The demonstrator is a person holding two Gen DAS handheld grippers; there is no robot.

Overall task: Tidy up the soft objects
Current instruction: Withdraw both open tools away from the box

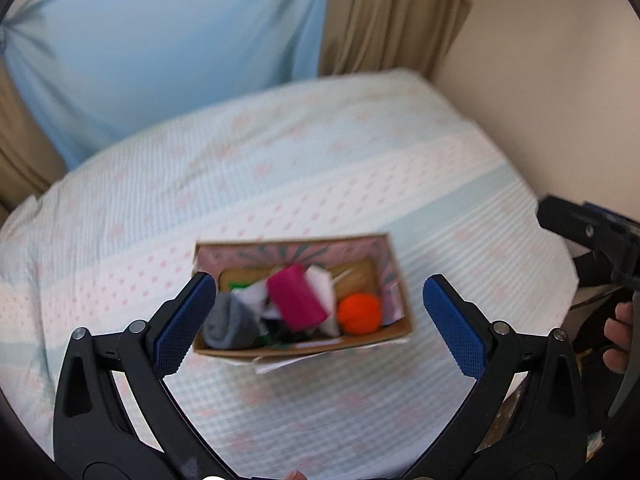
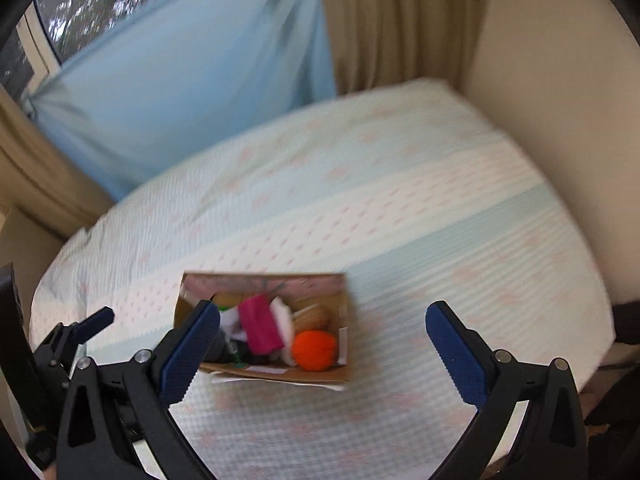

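Note:
A small cardboard box (image 1: 362, 341) (image 2: 348, 320) sits on the bed, filled with soft things: a magenta cloth (image 1: 296, 300) (image 2: 260, 324), an orange ball (image 1: 359, 314) (image 2: 313, 350), a grey rolled sock (image 1: 230, 326), white fabric (image 1: 322, 280) (image 2: 282, 314) and a tan ball (image 2: 314, 317). My left gripper (image 1: 320, 312) hovers open above the box with nothing between its blue pads (image 1: 182, 324). My right gripper (image 2: 320, 338) is also open and empty, above the box's right half. Both views are blurred.
The bed (image 1: 320, 168) (image 2: 400, 200) carries a pale sheet with pink dots and blue stripes. Blue and beige curtains (image 1: 168, 40) hang behind it, a cream wall (image 1: 552, 80) stands at right. The other gripper (image 1: 592, 236) and a hand (image 1: 618, 336) show at the right edge.

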